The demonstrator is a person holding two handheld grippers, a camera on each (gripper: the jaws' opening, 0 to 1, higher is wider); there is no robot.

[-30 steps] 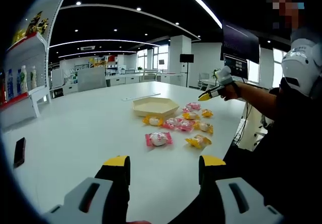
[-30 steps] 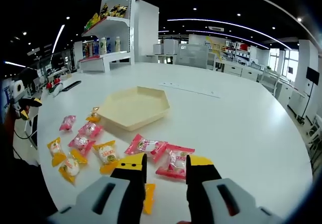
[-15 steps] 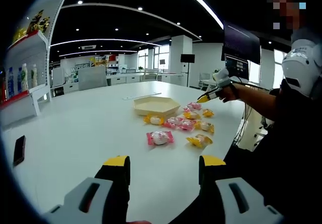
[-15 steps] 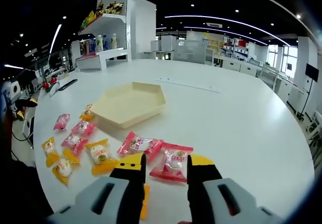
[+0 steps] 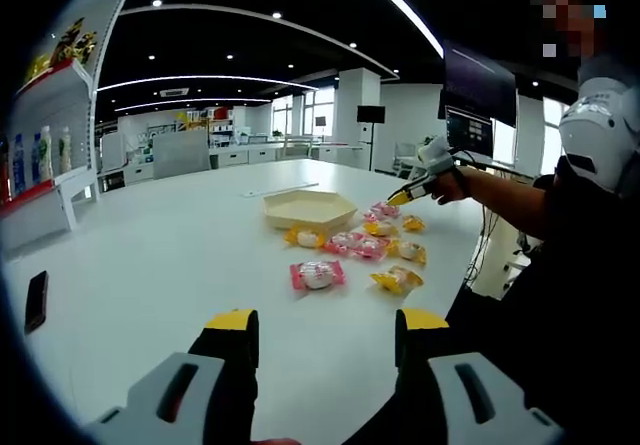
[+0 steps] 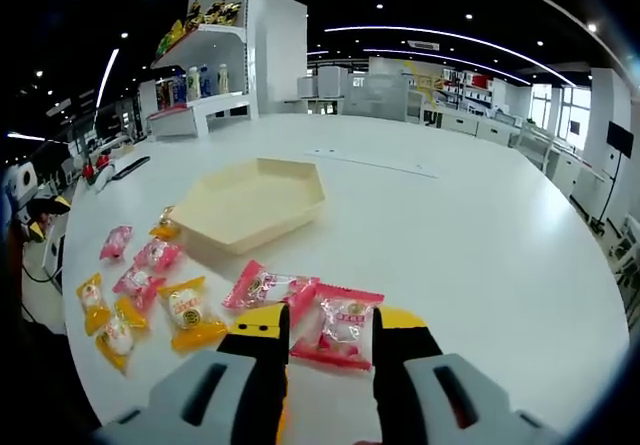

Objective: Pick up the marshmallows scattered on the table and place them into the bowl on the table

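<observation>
Two grippers, jaws parted, nothing held — right gripper (image 6: 325, 327) hovers over a pink-wrapped marshmallow (image 6: 338, 325) (near the shallow cream hexagonal bowl (image 6: 250, 201)); left gripper (image 5: 326, 325) above bare white worktop (image 5: 160, 265).

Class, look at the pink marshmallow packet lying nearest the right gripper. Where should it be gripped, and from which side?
Probably across its puffed middle, coming straight down from above. The pink packet lies flat on the table, between the open jaws of the right gripper, which bracket its two sides. Its flat crimped ends would likely slip.
</observation>
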